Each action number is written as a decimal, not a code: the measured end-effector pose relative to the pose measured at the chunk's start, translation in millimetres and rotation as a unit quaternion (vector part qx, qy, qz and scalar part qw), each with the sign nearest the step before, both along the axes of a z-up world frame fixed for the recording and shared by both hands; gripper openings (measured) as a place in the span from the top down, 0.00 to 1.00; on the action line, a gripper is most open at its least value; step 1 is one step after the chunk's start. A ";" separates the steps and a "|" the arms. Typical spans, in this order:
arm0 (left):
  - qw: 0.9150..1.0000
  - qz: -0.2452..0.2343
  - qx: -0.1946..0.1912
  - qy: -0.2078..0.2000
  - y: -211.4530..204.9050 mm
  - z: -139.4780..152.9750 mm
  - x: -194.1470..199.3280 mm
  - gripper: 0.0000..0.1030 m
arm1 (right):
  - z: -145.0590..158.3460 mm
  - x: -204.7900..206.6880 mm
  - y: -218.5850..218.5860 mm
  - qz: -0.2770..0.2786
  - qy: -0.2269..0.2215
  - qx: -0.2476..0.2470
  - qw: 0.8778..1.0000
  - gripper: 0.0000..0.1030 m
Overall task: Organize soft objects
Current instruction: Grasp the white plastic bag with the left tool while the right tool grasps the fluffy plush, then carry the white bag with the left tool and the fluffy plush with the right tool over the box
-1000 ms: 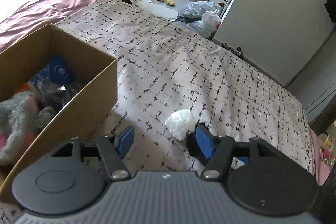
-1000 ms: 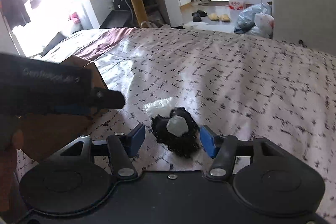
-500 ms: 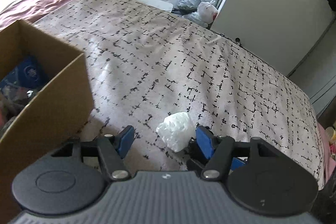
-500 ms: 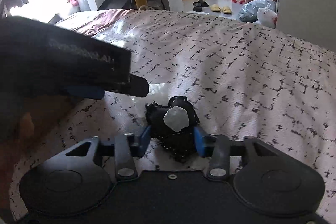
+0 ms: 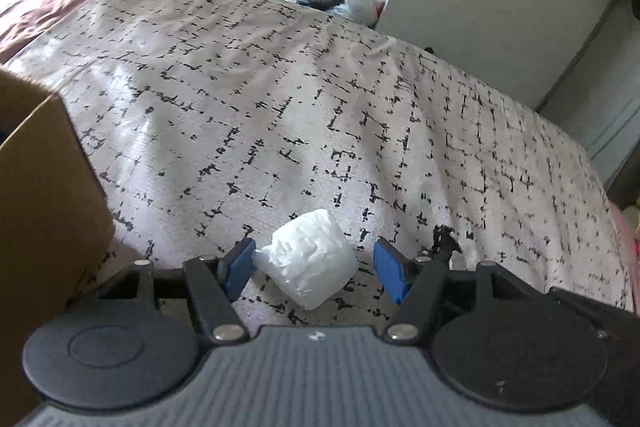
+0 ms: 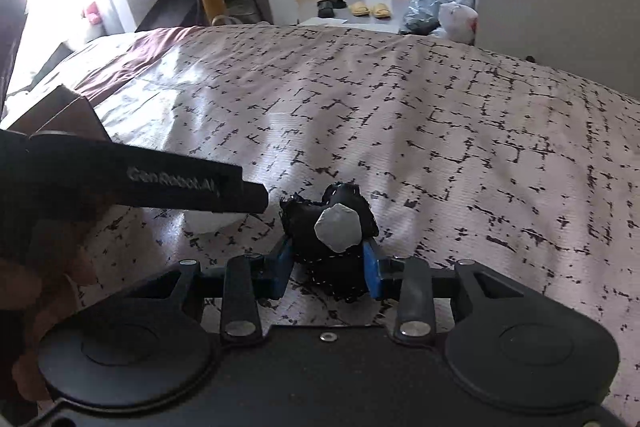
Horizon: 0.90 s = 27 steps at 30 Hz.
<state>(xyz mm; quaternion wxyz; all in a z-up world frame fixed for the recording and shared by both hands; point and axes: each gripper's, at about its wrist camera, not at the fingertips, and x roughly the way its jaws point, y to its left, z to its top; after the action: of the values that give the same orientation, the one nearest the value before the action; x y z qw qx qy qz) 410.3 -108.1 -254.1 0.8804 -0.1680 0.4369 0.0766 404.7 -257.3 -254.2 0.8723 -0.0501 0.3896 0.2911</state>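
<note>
Right gripper (image 6: pixel 326 269): blue fingers (image 6: pixel 370 267) narrow, still closing, pads pressed on both flanks of black soft item (image 6: pixel 334 255) w/ grey patch, lower centre of right-wrist frame. Item resting on bed cover (image 6: pixel 440 131), not lifted yet.

Left gripper (image 5: pixel 316 269): fingers (image 5: pixel 390 275) at mid width, closing, straddling white crumpled bundle (image 5: pixel 310 259) at lower centre of left-wrist frame. Left pad just beside or barely touching bundle; clear gap at right pad. No grip yet. In right-wrist view, left gripper body entering from left edge, bundle mostly hidden beneath it.

Both items close together on bed, near bottom of each frame. Cardboard box (image 5: pixel 44 195) at left edge of left-wrist frame, just beside the bundle's side of the bed; contents not visible here.

Step in hand, by judgement: twin pick, one soft item per gripper, prior to transfer into box.

Next move, by judgement:
- Right: hold squeeze, lift clear of cover.
- Left: finish closing until both pads bite, then lift.
- Carry left toward box, over its wall, release inside.

Caution: bundle light and crinkly, apt to slip or deform under partial grip. Grippers close together; risk of collision on lift.
</note>
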 end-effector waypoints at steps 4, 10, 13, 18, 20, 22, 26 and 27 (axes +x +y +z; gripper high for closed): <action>1.000 -0.021 0.005 0.004 -2.9 1.8 -0.9 0.52 | 4.1 -3.5 3.9 -0.002 -0.007 0.001 1.000 0.66; 0.999 -0.034 0.006 -0.016 1.2 21.5 -18.2 0.53 | 17.3 -14.7 8.4 -0.020 -0.015 0.010 1.000 0.68; 0.999 -0.039 0.003 -0.019 5.4 35.2 -29.8 0.53 | 24.7 -18.9 8.2 -0.035 -0.020 0.018 0.999 0.68; 0.998 -0.056 -0.003 -0.032 13.7 59.3 -53.4 0.53 | 39.5 -33.6 3.6 -0.057 -0.026 0.016 0.998 0.68; 0.997 -0.060 -0.008 -0.038 18.4 67.1 -63.5 0.53 | 47.4 -40.9 0.5 -0.064 -0.028 0.016 0.997 0.68; 0.997 -0.064 -0.011 -0.045 23.0 74.2 -73.5 0.53 | 57.1 -49.0 -0.8 -0.067 -0.034 0.013 0.997 0.68; 0.996 -0.066 -0.018 -0.050 32.9 84.6 -90.0 0.53 | 72.6 -66.1 -3.9 -0.077 -0.048 0.005 0.996 0.68; 0.996 -0.070 -0.017 -0.051 34.4 87.3 -93.0 0.53 | 74.7 -69.5 -5.2 -0.080 -0.045 0.009 0.996 0.68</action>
<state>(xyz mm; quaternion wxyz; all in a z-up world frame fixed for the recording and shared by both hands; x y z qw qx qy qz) 317.2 -73.7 -166.8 0.9016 -0.1555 0.4036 -0.0009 335.2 -262.5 -179.5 0.9096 -0.0239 0.3505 0.2216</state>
